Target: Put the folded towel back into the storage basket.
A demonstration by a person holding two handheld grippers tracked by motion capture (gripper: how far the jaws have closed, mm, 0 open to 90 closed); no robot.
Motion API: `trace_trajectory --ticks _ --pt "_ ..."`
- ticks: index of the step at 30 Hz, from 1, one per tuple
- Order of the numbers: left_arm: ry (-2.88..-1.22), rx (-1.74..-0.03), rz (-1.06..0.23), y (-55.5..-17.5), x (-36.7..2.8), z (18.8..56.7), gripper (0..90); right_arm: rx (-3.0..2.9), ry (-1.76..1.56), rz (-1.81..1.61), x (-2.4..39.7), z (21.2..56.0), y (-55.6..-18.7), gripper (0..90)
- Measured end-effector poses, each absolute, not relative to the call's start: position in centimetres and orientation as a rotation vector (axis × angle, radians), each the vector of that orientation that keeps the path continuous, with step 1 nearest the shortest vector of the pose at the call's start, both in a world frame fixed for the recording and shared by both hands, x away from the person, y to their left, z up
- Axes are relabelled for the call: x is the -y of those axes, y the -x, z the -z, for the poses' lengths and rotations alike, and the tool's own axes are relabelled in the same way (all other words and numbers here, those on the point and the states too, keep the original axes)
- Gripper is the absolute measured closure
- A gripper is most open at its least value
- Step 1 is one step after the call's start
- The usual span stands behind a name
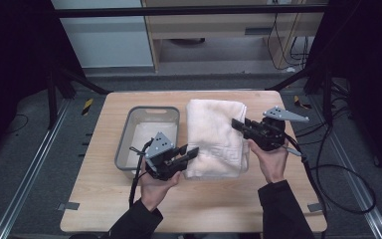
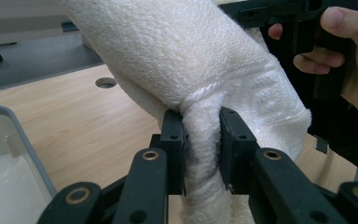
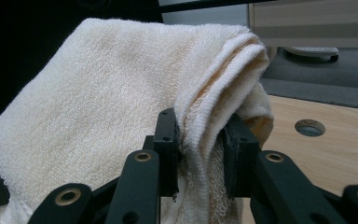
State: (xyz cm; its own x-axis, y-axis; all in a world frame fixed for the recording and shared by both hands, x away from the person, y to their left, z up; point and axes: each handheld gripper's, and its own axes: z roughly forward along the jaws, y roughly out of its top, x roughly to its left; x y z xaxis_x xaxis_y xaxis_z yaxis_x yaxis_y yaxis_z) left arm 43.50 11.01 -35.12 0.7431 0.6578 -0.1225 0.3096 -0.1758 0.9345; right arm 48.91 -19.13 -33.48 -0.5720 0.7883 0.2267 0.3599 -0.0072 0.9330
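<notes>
Both tongs, left (image 1: 191, 152) and right (image 1: 237, 123), clamp opposite edges of a folded cream towel (image 1: 214, 137) slung between them above the surface (image 1: 99, 204); uneven lifting could tug a bunched edge free beside the grey bin (image 1: 151, 110).

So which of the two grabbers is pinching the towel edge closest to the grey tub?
The left gripper. It pinches the towel beside the grey tub; the right gripper grips the far side.
</notes>
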Motion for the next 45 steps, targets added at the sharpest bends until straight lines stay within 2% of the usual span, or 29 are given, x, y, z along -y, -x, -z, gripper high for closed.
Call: trace_trajectory --ticks 31,45 --pt "-1.747 -0.756 -0.447 -44.0 -14.1 32.7 73.2 -1.883 -1.122 -1.649 15.9 31.2 -50.3 70.8" --pt "-1.736 -0.786 -0.477 -44.1 -16.7 32.2 73.2 -1.902 -1.096 -1.663 13.0 30.7 -51.2 70.8"
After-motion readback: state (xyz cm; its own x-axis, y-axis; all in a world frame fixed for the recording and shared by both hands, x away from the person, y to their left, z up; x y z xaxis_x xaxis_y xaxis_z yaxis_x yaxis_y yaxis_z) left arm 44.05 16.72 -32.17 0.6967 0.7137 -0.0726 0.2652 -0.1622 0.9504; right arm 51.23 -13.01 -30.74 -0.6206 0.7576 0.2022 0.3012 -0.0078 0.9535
